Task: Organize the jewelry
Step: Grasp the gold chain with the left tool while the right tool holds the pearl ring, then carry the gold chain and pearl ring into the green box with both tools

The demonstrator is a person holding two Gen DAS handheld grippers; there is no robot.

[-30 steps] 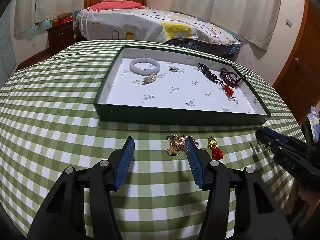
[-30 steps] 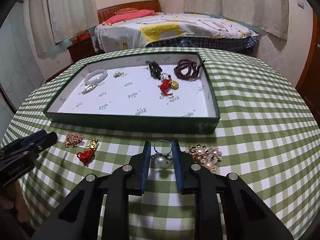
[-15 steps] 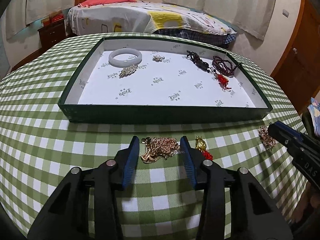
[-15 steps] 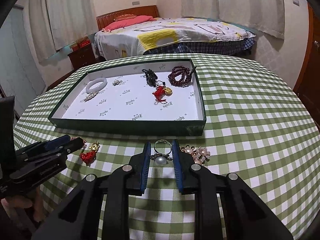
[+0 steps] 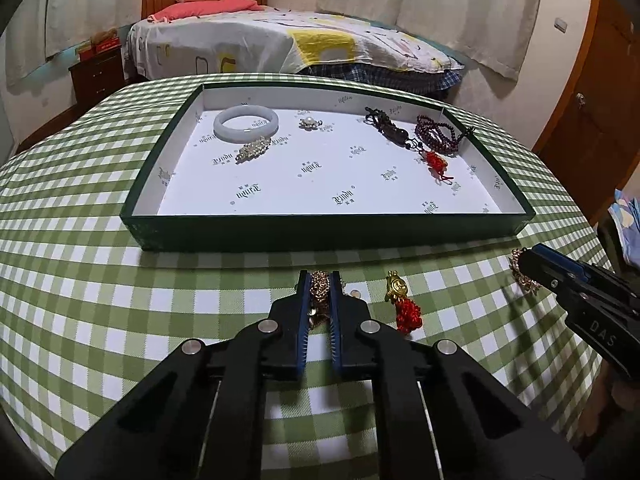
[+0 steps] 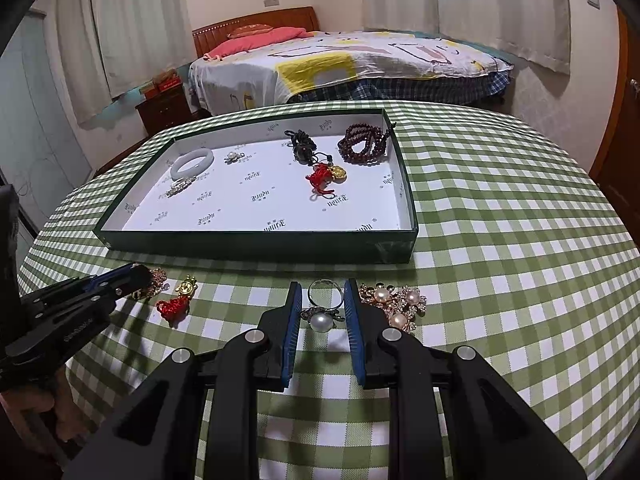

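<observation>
A gold chain piece (image 5: 320,286) lies on the green checked tablecloth just in front of the dark green tray (image 5: 328,232). My left gripper (image 5: 320,276) has its blue pads pressed on that chain, jaws closing tight. In the right wrist view, my right gripper (image 6: 323,284) is narrowly shut on a pearl ring (image 6: 320,322) that sits between its pads on the cloth. A gold charm with a red tassel (image 5: 400,300) lies loose between the two grippers. A pearl brooch (image 6: 396,306) rests just right of the right gripper.
The tray's white floor holds a pale bangle (image 5: 246,124), a small pearl pin (image 5: 310,122), a crystal clip (image 5: 252,148), dark cord beads (image 5: 388,126), a maroon bead bracelet (image 5: 436,136) and a red-tasselled charm (image 6: 326,176). A bed stands behind the round table.
My left gripper moved in over the gold chain piece and its jaws went from wide apart to shut on it. The right gripper kept its place around the ring.
</observation>
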